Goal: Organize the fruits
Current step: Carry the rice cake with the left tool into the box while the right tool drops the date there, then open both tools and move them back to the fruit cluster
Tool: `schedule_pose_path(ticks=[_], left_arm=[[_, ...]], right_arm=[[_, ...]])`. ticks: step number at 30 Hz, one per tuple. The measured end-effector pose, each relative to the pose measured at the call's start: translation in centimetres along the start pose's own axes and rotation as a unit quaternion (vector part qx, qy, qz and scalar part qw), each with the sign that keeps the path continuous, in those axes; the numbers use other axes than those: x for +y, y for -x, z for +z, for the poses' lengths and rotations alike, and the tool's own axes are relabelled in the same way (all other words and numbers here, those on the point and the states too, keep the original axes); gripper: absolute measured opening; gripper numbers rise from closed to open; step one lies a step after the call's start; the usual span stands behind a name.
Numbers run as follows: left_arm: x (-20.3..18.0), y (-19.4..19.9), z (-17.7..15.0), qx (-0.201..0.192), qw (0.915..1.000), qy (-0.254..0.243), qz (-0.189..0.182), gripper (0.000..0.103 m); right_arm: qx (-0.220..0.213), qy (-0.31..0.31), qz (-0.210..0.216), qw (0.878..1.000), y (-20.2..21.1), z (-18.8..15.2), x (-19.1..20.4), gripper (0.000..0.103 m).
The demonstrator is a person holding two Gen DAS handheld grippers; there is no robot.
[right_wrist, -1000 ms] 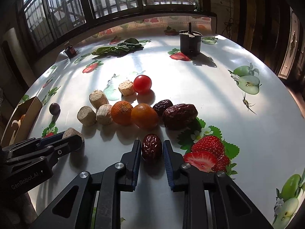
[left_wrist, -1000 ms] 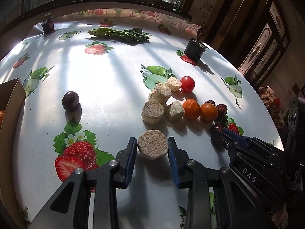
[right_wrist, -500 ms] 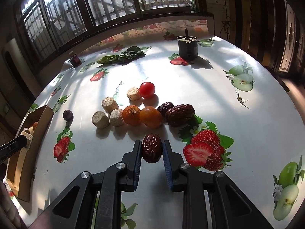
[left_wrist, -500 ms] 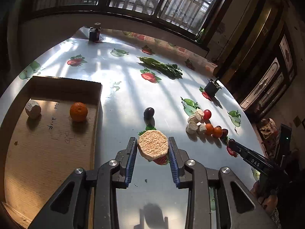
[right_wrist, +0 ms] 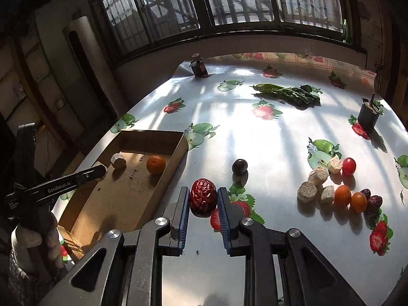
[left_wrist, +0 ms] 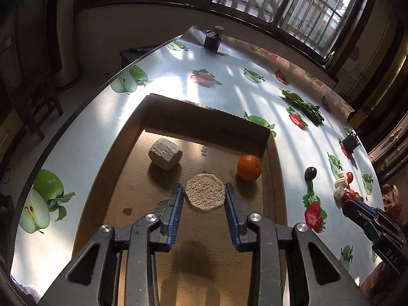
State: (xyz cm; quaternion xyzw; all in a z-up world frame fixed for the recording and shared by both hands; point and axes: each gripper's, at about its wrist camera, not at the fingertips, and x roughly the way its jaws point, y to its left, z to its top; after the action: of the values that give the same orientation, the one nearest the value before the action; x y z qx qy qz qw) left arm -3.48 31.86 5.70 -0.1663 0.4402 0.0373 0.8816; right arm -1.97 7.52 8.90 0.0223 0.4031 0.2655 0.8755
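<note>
Fruit-print tablecloth (right_wrist: 255, 137) catching window light. Left gripper (left_wrist: 204, 195) clamping disc (left_wrist: 204, 195), hovering over box (left_wrist: 209, 117); orange (left_wrist: 249, 167) at 1 o'clock. Right gripper (right_wrist: 203, 199) clamping date (right_wrist: 203, 197); box lying at 10 o'clock.

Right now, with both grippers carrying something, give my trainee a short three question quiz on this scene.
1. True or false: the cardboard box already holds an orange.
2. What does the right gripper hold? A) cherry tomato B) red date C) dark plum
3. Fill in: the left gripper holds a beige round piece over the ____.

Key: 1 true. 2 B, the red date. 3 box; the beige round piece hangs above its floor, jaws closed on it.
</note>
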Motion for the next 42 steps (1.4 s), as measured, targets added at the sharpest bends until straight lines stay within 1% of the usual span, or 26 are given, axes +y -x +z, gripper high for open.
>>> schedule_pose_path(ticks=[3,7,10,16,21,24,25,27,29,31,33,36,38,42], left_arm=[[1.0,-1.6,0.5,0.021,0.9997,0.012,0.004,0.031],[1.8,-2.9,1.0,0.037,0.9991,0.018,0.007,0.031],[2.2,-3.7,1.1,0.045,0.9987,0.022,0.009,0.031],[3.3,-4.2,1.3,0.047,0.9983,0.035,0.005,0.031],[3.4,-3.7,1.3,0.038,0.9986,0.036,0.004,0.032],[3.2,-2.5,1.4,0.019,0.9992,0.033,0.007,0.033],[3.1,-1.9,1.4,0.011,0.9994,0.033,0.009,0.034],[2.8,-0.4,1.4,-0.007,0.9994,0.031,0.016,0.042],[2.4,1.3,1.3,-0.028,0.9988,0.028,0.029,0.047],[2.0,3.1,1.0,-0.051,0.9974,0.025,0.045,0.056],[1.2,4.9,0.5,-0.078,0.9946,0.022,0.066,0.069],[-0.2,6.9,-0.5,-0.102,0.9903,0.013,0.094,0.079],[-1.3,7.9,-1.3,-0.110,0.9890,0.004,0.100,0.080],[-3.5,9.3,-2.9,-0.123,0.9883,-0.007,0.090,0.080]], right_arm=[[0.027,0.018,0.020,0.999,-3.6,0.6,3.2,0.024],[0.053,0.047,0.019,0.997,-7.7,1.0,6.2,0.024],[0.070,0.056,0.018,0.996,-10.1,1.0,7.3,0.024],[0.086,0.080,0.001,0.993,-12.8,0.7,8.3,0.024],[0.080,0.096,-0.011,0.992,-13.3,0.8,8.8,0.024],[0.081,0.096,-0.006,0.992,-13.3,0.8,8.9,0.026],[0.078,0.095,-0.004,0.992,-13.1,0.8,8.9,0.028],[0.068,0.091,-0.001,0.993,-12.4,1.0,8.9,0.034],[0.056,0.088,-0.003,0.994,-11.5,1.1,8.9,0.041],[0.045,0.085,-0.002,0.995,-10.3,1.2,8.7,0.041],[0.032,0.078,-0.001,0.996,-8.8,1.3,8.2,0.041],[0.012,0.060,0.001,0.998,-6.1,1.0,6.9,0.043],[0.001,0.048,0.000,0.999,-4.4,0.6,5.8,0.048],[-0.012,0.021,-0.006,1.000,-1.4,-0.2,3.3,0.048]])
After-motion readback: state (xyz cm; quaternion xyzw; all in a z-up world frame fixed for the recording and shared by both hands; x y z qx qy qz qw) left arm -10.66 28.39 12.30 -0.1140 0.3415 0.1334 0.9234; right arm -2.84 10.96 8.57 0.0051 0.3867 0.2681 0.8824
